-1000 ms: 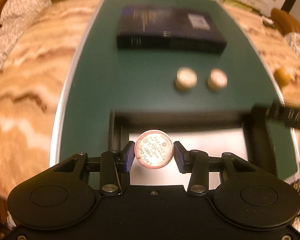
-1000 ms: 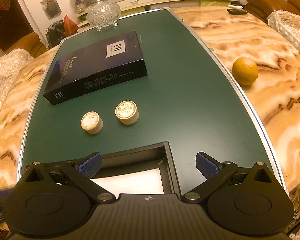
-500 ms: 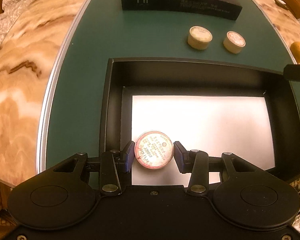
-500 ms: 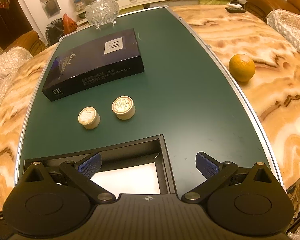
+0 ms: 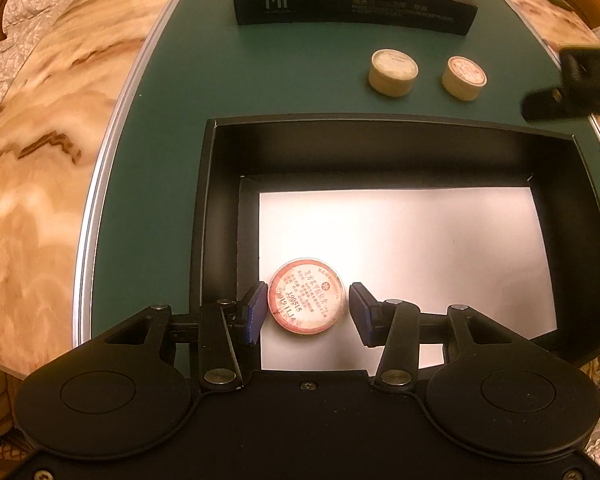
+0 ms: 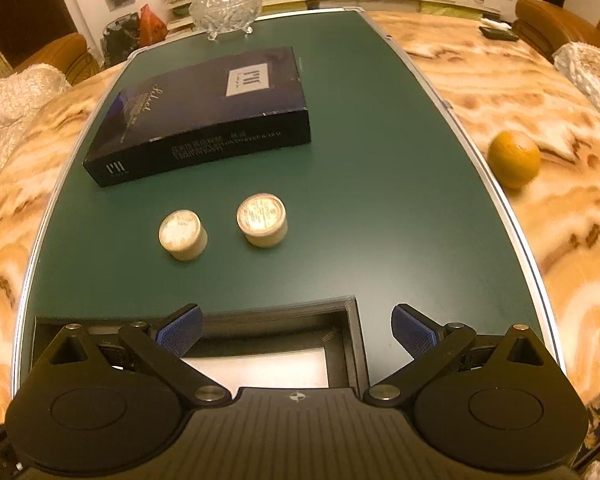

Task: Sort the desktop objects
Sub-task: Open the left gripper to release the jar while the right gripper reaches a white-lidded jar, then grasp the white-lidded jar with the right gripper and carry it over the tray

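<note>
Left gripper (image 5: pixel 308 308) over near left part of black tray (image 5: pixel 404 136), jaws apart, small gap each side of round tin (image 5: pixel 306 295). Tin sits on tray's white liner, red-rimmed label up. Right gripper (image 6: pixel 298 326) wide apart, nothing between jaws, above tray's far right corner. Two more tins (image 6: pixel 183 234) (image 6: pixel 262 220) on green mat (image 6: pixel 380 200) beyond tray, side by side, apart. Dark box (image 6: pixel 204 116) farther back. Orange (image 6: pixel 514 159) on marble tabletop, right of mat.
</note>
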`<state>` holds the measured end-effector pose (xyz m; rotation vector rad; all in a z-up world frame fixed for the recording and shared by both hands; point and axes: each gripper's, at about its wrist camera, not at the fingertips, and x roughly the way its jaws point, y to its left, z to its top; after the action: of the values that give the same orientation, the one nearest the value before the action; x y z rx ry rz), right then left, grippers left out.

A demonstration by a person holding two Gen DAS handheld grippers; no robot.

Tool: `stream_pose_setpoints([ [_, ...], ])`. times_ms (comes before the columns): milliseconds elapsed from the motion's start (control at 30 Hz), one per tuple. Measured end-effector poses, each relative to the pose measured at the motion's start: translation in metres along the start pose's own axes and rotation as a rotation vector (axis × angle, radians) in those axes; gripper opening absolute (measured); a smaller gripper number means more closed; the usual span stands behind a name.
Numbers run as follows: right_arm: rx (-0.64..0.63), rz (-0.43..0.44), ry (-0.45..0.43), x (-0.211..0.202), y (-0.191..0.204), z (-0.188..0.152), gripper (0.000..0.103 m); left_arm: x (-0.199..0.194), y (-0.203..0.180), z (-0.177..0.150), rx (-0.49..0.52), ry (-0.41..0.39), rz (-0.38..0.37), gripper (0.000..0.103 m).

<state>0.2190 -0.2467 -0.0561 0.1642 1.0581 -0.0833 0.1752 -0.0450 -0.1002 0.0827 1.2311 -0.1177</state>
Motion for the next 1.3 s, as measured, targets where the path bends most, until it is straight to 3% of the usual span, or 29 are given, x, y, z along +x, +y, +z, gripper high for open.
stream_pose_setpoints([
  [100, -0.011, 0.013, -0.006, 0.009, 0.001, 0.015, 0.103, -0.002, 0.002, -0.001, -0.009, -0.007, -0.005, 0.052],
  [267, -0.018, 0.010, 0.026, 0.041, 0.003, 0.044, 0.102, -0.016, 0.007, -0.002, -0.025, -0.042, -0.024, 0.056],
  [367, -0.033, 0.021, 0.056, 0.063, 0.009, 0.055, 0.097, -0.027, 0.010, -0.004, -0.033, -0.067, -0.028, 0.067],
  [600, -0.066, 0.000, 0.083, 0.095, 0.025, 0.062, 0.070, -0.050, 0.021, -0.006, -0.057, -0.121, -0.071, 0.069],
  [800, -0.074, 0.007, 0.086, 0.103, 0.029, 0.063, 0.061, -0.049, 0.025, -0.009, -0.062, -0.125, -0.063, 0.072],
  [933, -0.064, 0.004, 0.091, 0.105, 0.030, 0.064, 0.048, -0.047, 0.026, -0.011, -0.061, -0.124, -0.053, 0.073],
  [1300, -0.050, 0.020, 0.073, 0.091, 0.032, 0.060, 0.045, -0.041, 0.030, -0.015, -0.074, -0.104, -0.059, 0.073],
])
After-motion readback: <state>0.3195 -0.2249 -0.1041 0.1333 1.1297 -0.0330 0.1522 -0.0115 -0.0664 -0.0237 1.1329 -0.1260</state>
